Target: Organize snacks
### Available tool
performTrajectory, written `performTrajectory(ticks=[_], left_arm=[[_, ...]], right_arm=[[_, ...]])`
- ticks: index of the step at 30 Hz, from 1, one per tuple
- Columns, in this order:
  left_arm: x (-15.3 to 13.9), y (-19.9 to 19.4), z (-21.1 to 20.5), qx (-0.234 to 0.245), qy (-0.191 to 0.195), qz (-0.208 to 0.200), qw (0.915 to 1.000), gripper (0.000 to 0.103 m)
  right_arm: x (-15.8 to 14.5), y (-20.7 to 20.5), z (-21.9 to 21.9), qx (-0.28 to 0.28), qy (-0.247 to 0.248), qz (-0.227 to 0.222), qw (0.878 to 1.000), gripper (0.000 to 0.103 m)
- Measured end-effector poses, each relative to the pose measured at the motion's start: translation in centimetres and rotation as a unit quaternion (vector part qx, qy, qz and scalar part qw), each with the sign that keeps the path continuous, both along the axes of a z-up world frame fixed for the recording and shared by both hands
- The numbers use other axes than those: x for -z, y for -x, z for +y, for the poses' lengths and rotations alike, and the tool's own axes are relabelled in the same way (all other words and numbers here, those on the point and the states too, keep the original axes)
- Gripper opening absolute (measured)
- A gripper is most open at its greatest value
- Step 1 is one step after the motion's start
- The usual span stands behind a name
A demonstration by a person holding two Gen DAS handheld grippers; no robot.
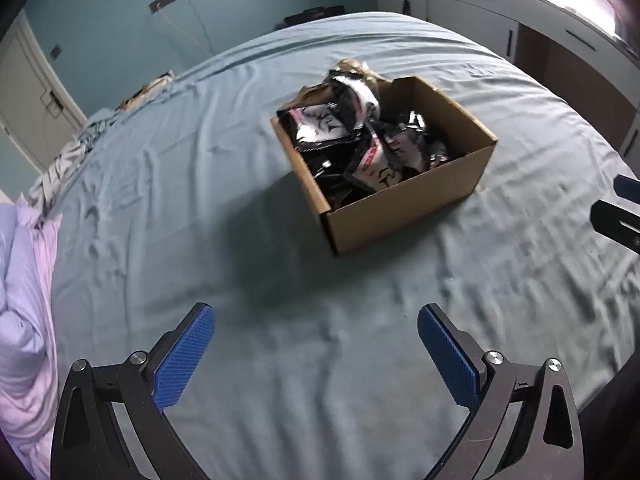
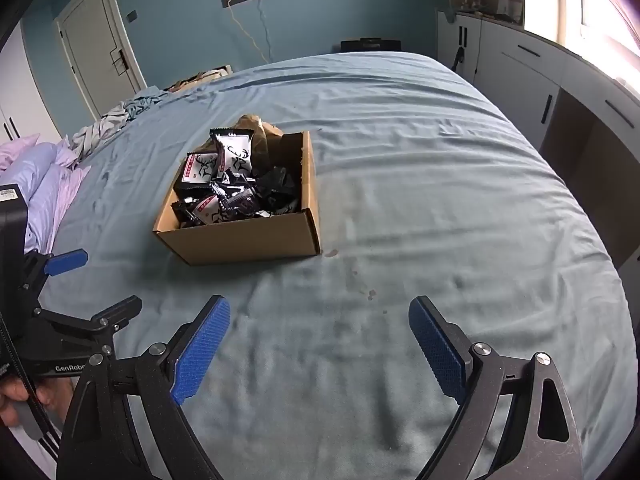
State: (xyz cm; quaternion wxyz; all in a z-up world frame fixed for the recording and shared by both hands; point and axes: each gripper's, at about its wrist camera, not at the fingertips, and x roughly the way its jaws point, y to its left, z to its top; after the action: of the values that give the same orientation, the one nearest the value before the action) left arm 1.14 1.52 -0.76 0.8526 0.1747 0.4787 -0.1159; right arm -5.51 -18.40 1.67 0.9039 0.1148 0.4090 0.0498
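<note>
Right wrist view: cardboard box (image 2: 248, 236) on the bed (image 2: 440, 184), heaped with snack packets (image 2: 234, 156). Left gripper (image 1: 316, 354) and right gripper (image 2: 320, 344) near the box — both wide, empty. Risk: top packets spill if nudged.

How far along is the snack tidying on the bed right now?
Looks largely done: the snack packets sit piled in the cardboard box on the blue bed sheet, and no loose packets show on the sheet. Nothing is in hand: the left gripper and right gripper both stand open and empty, short of the box. Possibly left: the pile is jumbled, with some packets poking above the rim.
</note>
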Motion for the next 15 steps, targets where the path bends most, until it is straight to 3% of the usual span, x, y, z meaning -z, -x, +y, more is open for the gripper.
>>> performTrajectory(ticks=[7,12,15], left_arm=[[0.6,-1.3,1.6,-0.021,0.001,0.006,0.9998,0.103],[1.3,-2.4,4.4,-0.041,0.011,-0.043,0.9982,0.103],[2.8,-3.7,5.3,-0.037,0.016,-0.018,0.999,0.103]], right_arm=[[-0.1,-0.1,-0.6,-0.004,0.02,-0.018,1.0,0.091],[1.3,-2.5,-1.8,-0.018,0.024,-0.037,0.999,0.091],[2.8,-3.6,-2.1,-0.017,0.069,-0.061,0.996,0.091]])
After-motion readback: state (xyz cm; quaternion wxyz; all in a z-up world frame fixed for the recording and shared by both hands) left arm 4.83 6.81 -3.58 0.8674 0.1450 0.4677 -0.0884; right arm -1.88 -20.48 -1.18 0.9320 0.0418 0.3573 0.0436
